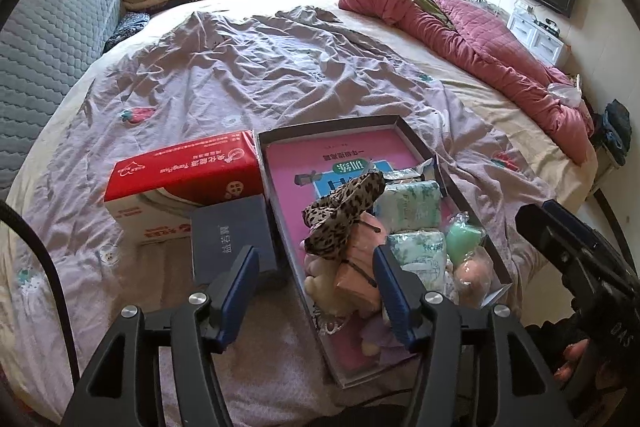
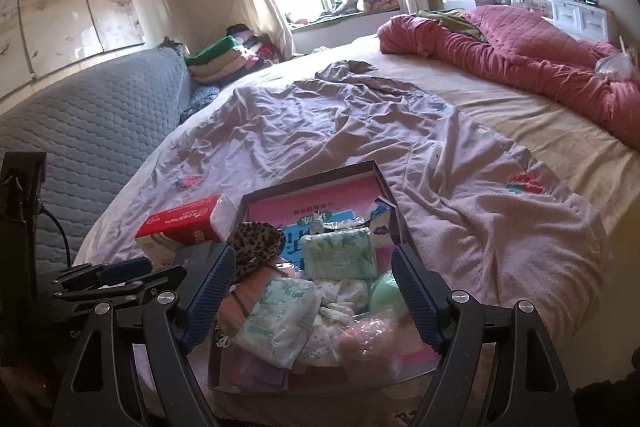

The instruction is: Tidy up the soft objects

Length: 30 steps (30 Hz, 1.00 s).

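Observation:
A shallow grey box [image 1: 320,125] [image 2: 308,179] lies on the bed with a pink book at its bottom. In it are a leopard-print fabric piece [image 1: 344,211] [image 2: 256,243], green-and-white soft packs [image 1: 408,205] [image 2: 340,253], a green ball in plastic [image 1: 464,239] [image 2: 384,291], a beige plush toy [image 1: 320,287] and pink pieces. My left gripper [image 1: 316,291] hangs open over the box's near left side, its pads touching nothing. My right gripper [image 2: 314,293] stands wide open above the packs, holding nothing. Each gripper shows in the other's view, the right gripper [image 1: 560,239] at the right and the left gripper [image 2: 116,275] at the left.
A red-and-white tissue carton [image 1: 188,175] and a dark blue small box [image 1: 232,239] sit just left of the grey box. A rumpled mauve sheet [image 1: 260,75] covers the bed. A pink quilt [image 1: 480,39] is bunched at the far right, with a grey quilted headboard [image 1: 48,43] on the left.

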### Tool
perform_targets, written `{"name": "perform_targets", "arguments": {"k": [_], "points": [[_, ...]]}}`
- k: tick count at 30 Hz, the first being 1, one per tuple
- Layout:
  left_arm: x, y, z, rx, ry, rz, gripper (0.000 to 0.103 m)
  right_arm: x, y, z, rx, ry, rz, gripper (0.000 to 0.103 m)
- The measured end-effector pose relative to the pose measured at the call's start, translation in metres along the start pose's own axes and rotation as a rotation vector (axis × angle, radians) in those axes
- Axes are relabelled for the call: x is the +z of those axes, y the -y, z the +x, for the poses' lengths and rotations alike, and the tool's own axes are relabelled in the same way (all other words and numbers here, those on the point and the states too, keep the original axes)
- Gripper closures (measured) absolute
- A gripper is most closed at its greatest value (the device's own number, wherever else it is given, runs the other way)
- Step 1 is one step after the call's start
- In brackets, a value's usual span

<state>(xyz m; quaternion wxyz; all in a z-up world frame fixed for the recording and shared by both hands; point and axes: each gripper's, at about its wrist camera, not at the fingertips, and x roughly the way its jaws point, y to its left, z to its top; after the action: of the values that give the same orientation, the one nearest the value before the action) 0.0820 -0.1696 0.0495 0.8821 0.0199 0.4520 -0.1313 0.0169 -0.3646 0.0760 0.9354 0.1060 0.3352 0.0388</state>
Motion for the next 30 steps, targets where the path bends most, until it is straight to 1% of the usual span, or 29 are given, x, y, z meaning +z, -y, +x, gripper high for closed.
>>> {"name": "perform_targets", "arguments": {"k": [5,13,16,17,21,27,30], "points": [[-0.003,0.001,-0.004,0.004,0.007,0.008,0.043,-0.003,0.005,-0.001,-0.018,-0.006,-0.008,0.021],[-0.012,0.003,0.002,0.0,-0.017,0.013,0.041,-0.016,0.007,0.012,-0.025,-0.06,-0.025,0.021],[-0.019,0.002,0.003,0.009,-0.023,0.015,0.04,-0.022,0.003,0.015,-0.025,-0.079,-0.044,0.021],[-0.022,0.001,0.003,0.01,-0.024,0.011,0.04,-0.023,0.001,0.015,-0.024,-0.081,-0.049,0.021],[-0.032,0.001,0.002,0.024,-0.031,0.01,0.031,-0.027,-0.004,0.015,-0.023,-0.082,-0.059,0.021],[-0.047,-0.001,-0.003,0.046,-0.03,-0.002,0.03,-0.036,-0.016,0.011,-0.033,-0.075,-0.093,0.021],[-0.055,-0.002,-0.005,0.057,-0.03,0.001,0.03,-0.043,-0.021,0.006,-0.056,-0.067,-0.1,0.021]]}}
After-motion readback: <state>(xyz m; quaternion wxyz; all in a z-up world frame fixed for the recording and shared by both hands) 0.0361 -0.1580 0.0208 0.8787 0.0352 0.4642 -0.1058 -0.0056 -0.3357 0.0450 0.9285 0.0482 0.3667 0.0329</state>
